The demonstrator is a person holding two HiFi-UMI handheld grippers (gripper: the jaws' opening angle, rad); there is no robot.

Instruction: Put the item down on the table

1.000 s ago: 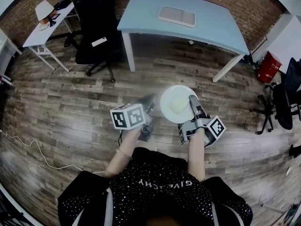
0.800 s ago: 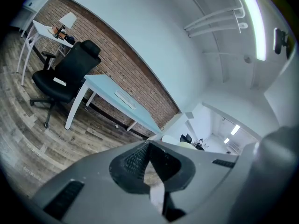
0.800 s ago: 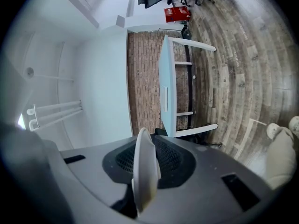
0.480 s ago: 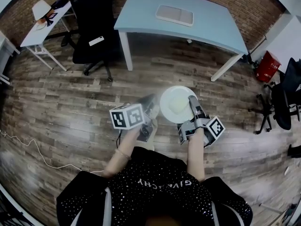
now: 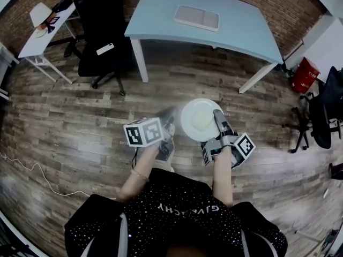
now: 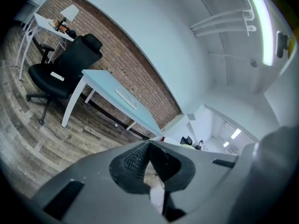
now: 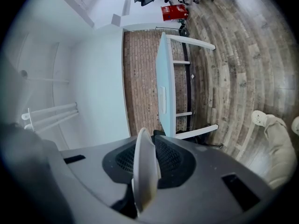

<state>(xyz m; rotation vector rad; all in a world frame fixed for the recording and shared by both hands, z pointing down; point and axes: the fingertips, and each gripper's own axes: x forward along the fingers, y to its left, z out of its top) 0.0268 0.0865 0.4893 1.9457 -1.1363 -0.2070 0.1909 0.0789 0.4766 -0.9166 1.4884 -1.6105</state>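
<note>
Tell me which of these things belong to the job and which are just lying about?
Part of the job:
- white plate
- right gripper, clamped on the plate's rim
- light blue table

Just lying about:
- black office chair
- phone on its seat
- red container
- small white desk

The plate (image 5: 199,119) is held over the floor (image 5: 80,127), gripped at its right rim by the right hand-held gripper (image 5: 218,116); the left hand-held gripper (image 5: 167,123) is seen just left of it; the worktop (image 5: 161,12) stands beyond, with a tray (image 5: 196,18) on it; a chair (image 5: 102,25) stands to its left, with a phone (image 5: 104,48) on the seat.
</note>
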